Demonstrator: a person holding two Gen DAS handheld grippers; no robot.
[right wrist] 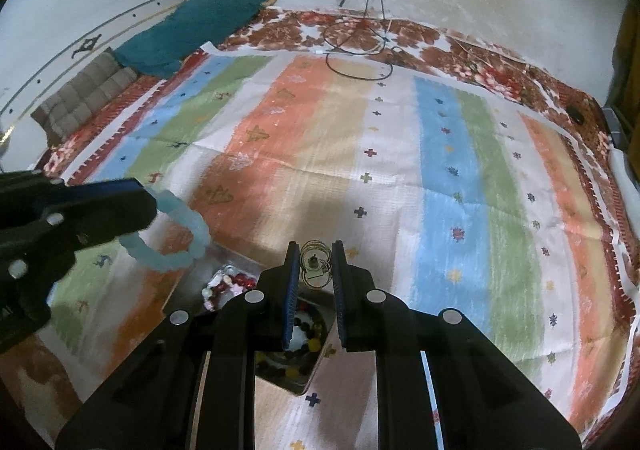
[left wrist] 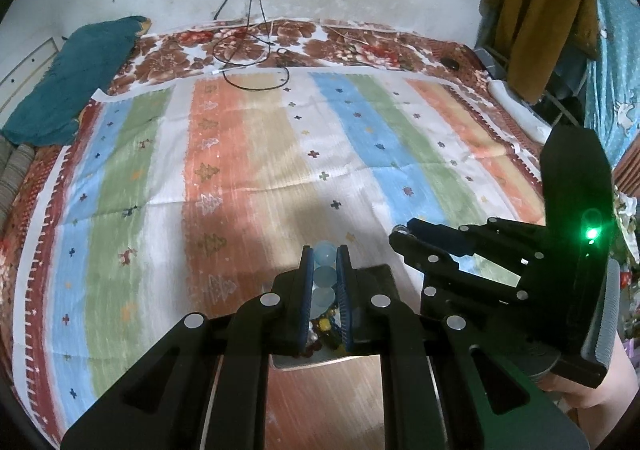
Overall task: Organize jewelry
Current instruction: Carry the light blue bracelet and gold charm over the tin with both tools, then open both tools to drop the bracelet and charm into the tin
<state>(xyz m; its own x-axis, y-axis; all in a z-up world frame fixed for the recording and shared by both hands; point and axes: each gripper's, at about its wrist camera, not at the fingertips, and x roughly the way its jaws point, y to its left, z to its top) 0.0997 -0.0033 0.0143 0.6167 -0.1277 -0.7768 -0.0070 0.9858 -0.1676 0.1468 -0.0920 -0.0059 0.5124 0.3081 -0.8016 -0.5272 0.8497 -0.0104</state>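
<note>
The left gripper (left wrist: pixel 325 270) has its jaws clamped on a pale blue bead bracelet (right wrist: pixel 176 234), held above the striped bedsheet (right wrist: pixel 400 170). The right gripper (right wrist: pixel 316 270) grips what looks like thin gold wire bangles (right wrist: pixel 316 264) over a tray (right wrist: pixel 316 372) of mixed beads.

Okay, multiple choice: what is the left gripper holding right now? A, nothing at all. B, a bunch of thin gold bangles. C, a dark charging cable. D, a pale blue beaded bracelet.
D: in the left wrist view the left gripper has its fingers closed on round pale blue beads, and the right wrist view shows the pale blue beaded bracelet hanging as a loop from that gripper.
</note>
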